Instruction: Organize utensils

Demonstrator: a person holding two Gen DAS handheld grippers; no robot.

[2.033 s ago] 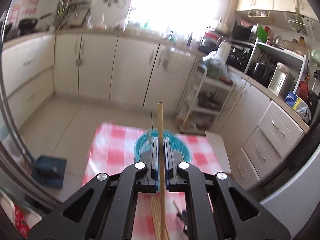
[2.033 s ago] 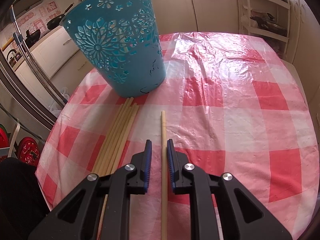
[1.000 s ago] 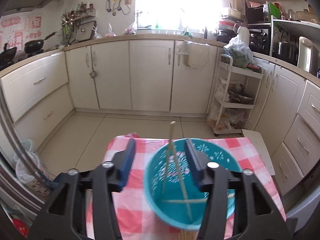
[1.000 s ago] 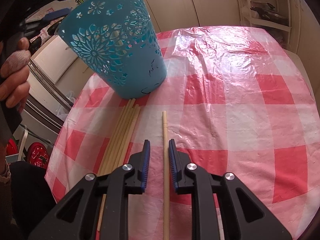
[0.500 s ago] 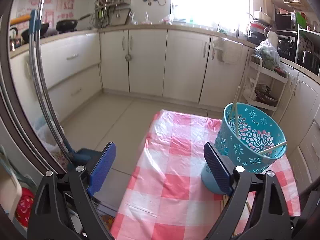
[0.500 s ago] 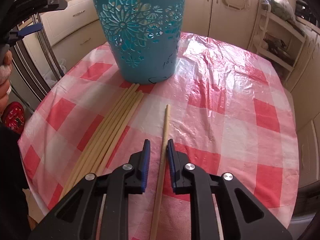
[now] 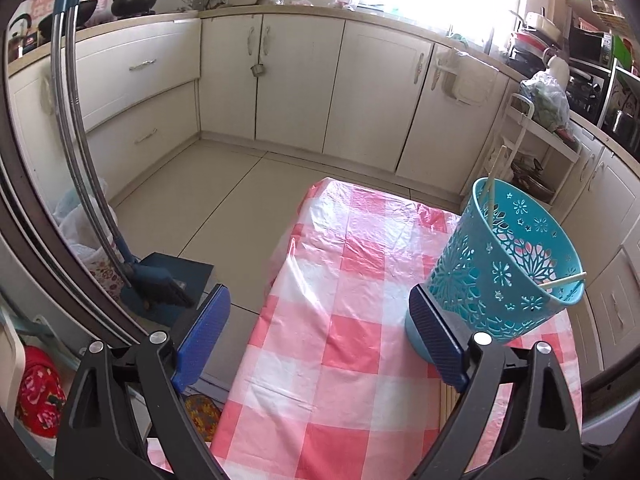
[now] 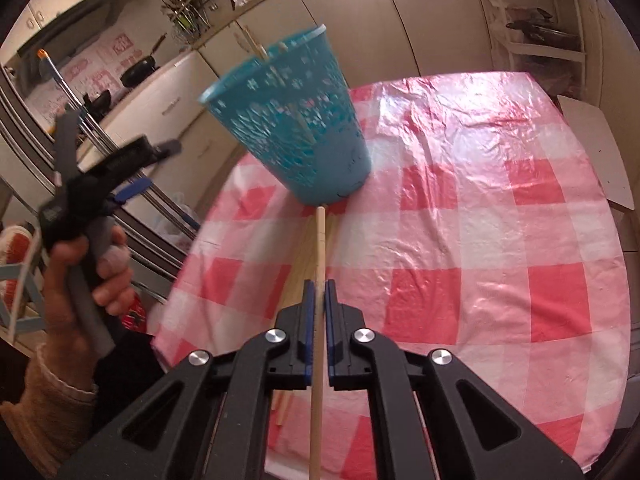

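Cream kitchen cabinets (image 7: pixel 304 80) and a pale tiled floor (image 7: pixel 224 196) ring a counter covered by a glossy red-and-white checked plastic cloth (image 8: pixel 472 216). Over that cloth the right gripper (image 8: pixel 319 300) has just been closing and its blue pads now pinch one long pale wooden chopstick (image 8: pixel 319 264), which runs forward from the jaws toward the base of a teal plastic basket with cut-out flower patterns (image 8: pixel 296 136). Under the gripper a bundle of more pale wooden chopsticks (image 8: pixel 300 276) lies flat on the cloth. Two chopsticks already stand tilted inside the basket. The left gripper (image 7: pixel 320 336), gripped by a hand (image 8: pixel 80 272) in a tan sleeve, stands wide with nothing between its pads, to the left of the basket. Beyond, a blue dustpan (image 7: pixel 176 280) rests on the floor and a white wire rack (image 7: pixel 536 148) stands by the cabinets.
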